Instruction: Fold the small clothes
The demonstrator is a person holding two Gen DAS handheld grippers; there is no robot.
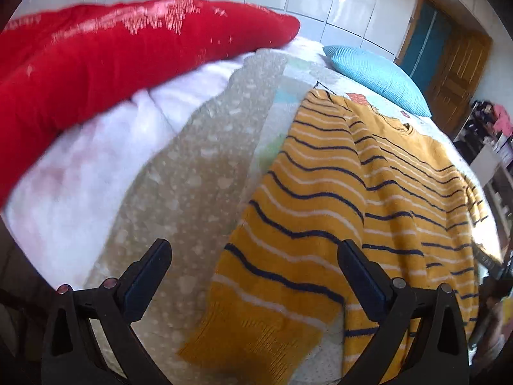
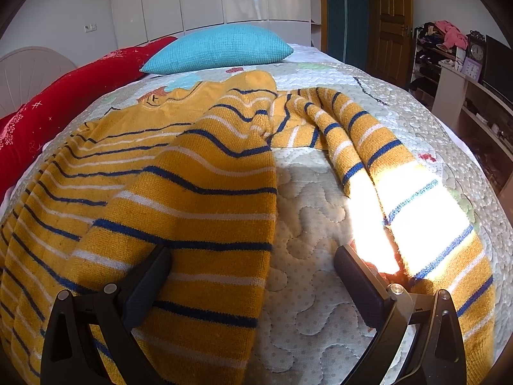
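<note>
Mustard-yellow knit fills the lower right of the left wrist view: a striped sweater point(image 1: 336, 199), fuzzy, banded in navy and white, lies spread on the quilted bedspread point(image 1: 192, 186) with one sleeve folded down toward the bottom centre, ribbed cuff showing. The left gripper point(image 1: 255, 256) hangs over it with its jaws spread wide, nothing between them. Upper left, a plush red cushion point(image 1: 105, 54) sweeps across; upper right, a waffle-textured blue pillow point(image 1: 378, 77) sits at the bed's far edge.

Over to the right wrist view: the sweater point(image 2: 179, 192) drapes across the left and centre, its other sleeve snaking down the right side into a blown-out patch of sunlight. The right gripper point(image 2: 253, 260) is wide open too, left finger resting against the folded knit, right finger just beside the sunlit cuff. Bare stippled quilting point(image 2: 307, 256) shows between them. The blue pillow point(image 2: 221, 51) sits at top centre.
</note>
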